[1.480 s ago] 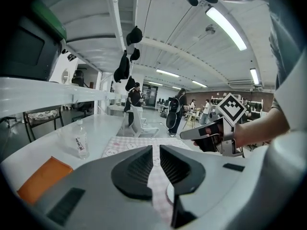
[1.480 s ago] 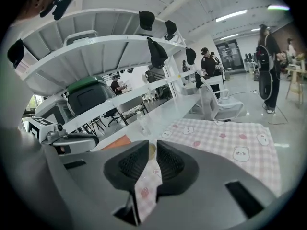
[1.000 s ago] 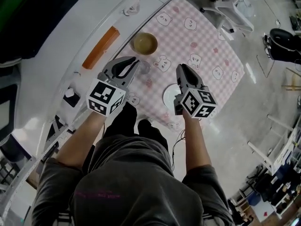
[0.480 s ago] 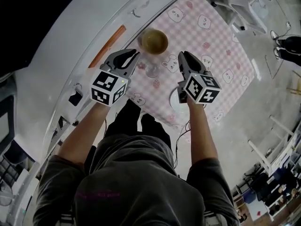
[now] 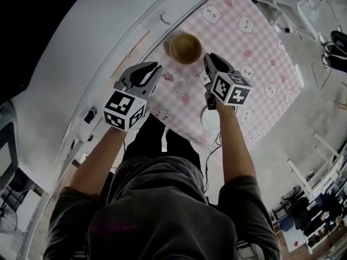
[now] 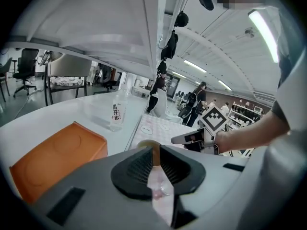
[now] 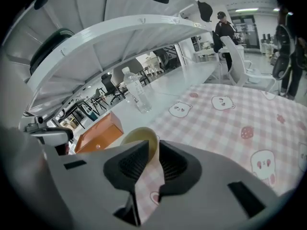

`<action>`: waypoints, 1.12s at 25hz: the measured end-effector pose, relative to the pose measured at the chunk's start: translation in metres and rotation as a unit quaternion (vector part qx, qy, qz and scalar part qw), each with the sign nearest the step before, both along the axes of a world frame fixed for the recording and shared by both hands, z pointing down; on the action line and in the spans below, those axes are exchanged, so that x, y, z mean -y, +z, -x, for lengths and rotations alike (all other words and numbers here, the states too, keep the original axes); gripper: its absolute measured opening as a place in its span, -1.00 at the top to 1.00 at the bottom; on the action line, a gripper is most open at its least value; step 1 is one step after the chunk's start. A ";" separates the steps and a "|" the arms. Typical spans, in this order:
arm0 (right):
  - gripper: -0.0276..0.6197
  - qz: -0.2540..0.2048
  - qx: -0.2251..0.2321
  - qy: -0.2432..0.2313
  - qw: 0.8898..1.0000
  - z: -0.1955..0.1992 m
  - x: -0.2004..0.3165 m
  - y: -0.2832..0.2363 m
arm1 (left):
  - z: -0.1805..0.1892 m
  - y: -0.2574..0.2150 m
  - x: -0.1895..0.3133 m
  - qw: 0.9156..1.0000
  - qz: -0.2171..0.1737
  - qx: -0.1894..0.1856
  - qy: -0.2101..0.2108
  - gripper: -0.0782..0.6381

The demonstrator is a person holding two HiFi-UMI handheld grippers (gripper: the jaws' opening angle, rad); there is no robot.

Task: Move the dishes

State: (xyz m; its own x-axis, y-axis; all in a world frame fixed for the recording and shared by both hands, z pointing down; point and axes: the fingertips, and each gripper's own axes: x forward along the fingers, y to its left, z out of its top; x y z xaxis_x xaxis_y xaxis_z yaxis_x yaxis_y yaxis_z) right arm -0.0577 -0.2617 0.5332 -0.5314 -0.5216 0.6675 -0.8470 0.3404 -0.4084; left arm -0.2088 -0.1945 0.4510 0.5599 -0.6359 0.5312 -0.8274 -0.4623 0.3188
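A tan bowl [image 5: 184, 46] stands at the far edge of the pink checked cloth [image 5: 255, 47]. A clear glass [image 5: 181, 82] stands just in front of it. My right forearm partly covers a white plate [image 5: 210, 119] near the front edge. My left gripper [image 5: 156, 67] hovers left of the glass, shut but for a thin slit, nothing in it. Its own view shows the bowl [image 6: 144, 145] just over its jaws. My right gripper [image 5: 208, 58] hangs right of the bowl, shut and holding nothing. Beyond its tips the bowl [image 7: 136, 137] shows.
An orange box [image 6: 53, 162] lies on the white counter left of the cloth, beside a clear water bottle [image 6: 117, 111]. A white curved rail arches over the counter. White chairs [image 5: 293, 4] stand beyond the table's right side. People stand further back in the room.
Both grippers have sunk and moved forward toward the bowl and glass. The right one now sits beside the bowl, past the plate. The jaws kept their spacing.
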 end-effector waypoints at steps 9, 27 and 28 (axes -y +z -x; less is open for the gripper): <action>0.75 0.033 0.007 -0.014 0.999 0.015 0.015 0.047 | 0.003 0.033 -0.002 1.000 0.013 -0.002 -0.002 0.66; 0.76 0.045 -0.015 -0.016 0.999 0.023 0.024 0.065 | 0.004 0.042 -0.003 1.000 0.022 -0.006 -0.007 0.66; 0.76 0.044 -0.016 -0.015 0.999 0.023 0.025 0.065 | 0.004 0.043 -0.003 1.000 0.023 -0.006 -0.007 0.66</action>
